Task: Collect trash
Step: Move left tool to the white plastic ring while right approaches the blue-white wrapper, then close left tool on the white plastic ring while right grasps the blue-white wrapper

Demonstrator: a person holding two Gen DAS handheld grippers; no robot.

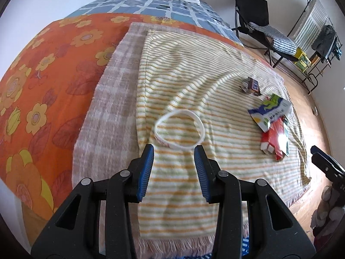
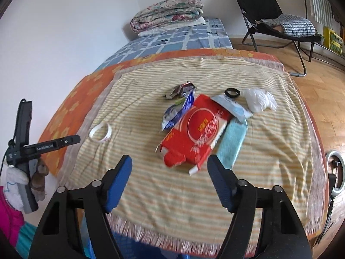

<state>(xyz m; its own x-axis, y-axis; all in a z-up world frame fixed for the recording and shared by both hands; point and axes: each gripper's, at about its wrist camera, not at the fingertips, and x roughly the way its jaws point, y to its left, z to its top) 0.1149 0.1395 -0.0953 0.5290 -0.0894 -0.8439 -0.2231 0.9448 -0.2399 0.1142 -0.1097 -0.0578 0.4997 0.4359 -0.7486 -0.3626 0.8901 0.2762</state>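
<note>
My left gripper (image 1: 174, 147), jaws spread and empty, hovers just short of the white ring (image 1: 179, 129) on the striped towel (image 1: 215, 69).

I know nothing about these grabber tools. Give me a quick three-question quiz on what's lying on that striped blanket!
1. True or false: the left gripper is shut on the white ring.
2. Which lies on the blue cloth? A) red box B) white plastic bag C) crumpled wrapper
3. What small dark thing lies just left of the white plastic bag?

Key: 1 false, its fingers are open, with the ring just ahead; 2 A; 3 a black ring.
</note>
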